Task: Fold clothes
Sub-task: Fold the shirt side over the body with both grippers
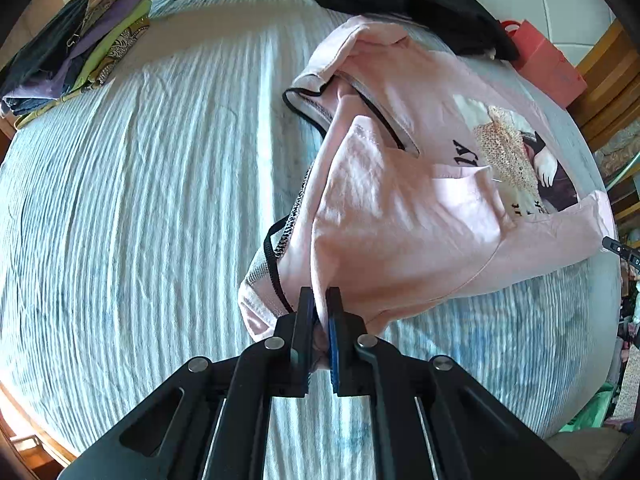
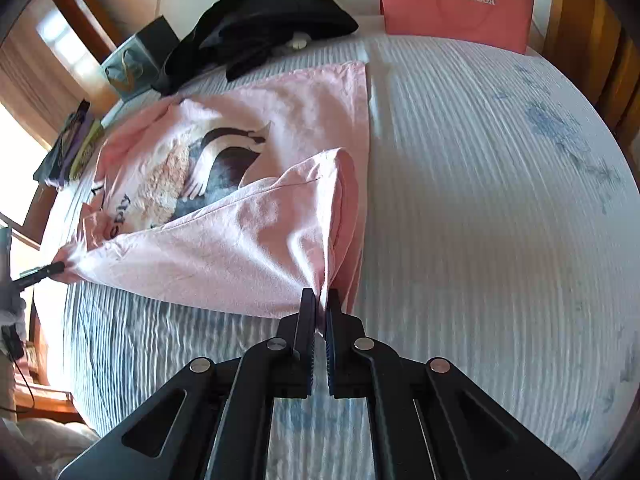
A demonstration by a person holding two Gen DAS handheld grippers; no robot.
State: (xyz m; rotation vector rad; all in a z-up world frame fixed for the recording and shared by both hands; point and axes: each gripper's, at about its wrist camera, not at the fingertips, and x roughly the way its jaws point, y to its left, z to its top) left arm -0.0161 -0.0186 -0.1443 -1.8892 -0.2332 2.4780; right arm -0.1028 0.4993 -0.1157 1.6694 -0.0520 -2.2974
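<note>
At lower centre of each wrist view, our left gripper (image 1: 319,308) and right gripper (image 2: 319,308) were pinched shut on the soft pink T-shirt (image 1: 400,216), its near edge raised off the ribbed bedspread (image 1: 140,200). We judged a side fold underway; next, carry both corners across evenly.

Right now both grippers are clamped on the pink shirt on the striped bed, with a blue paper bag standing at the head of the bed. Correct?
Not quite: the paper bag is coral red, as the right wrist view shows. The rest holds: left gripper and right gripper clamp the pink shirt.
</note>
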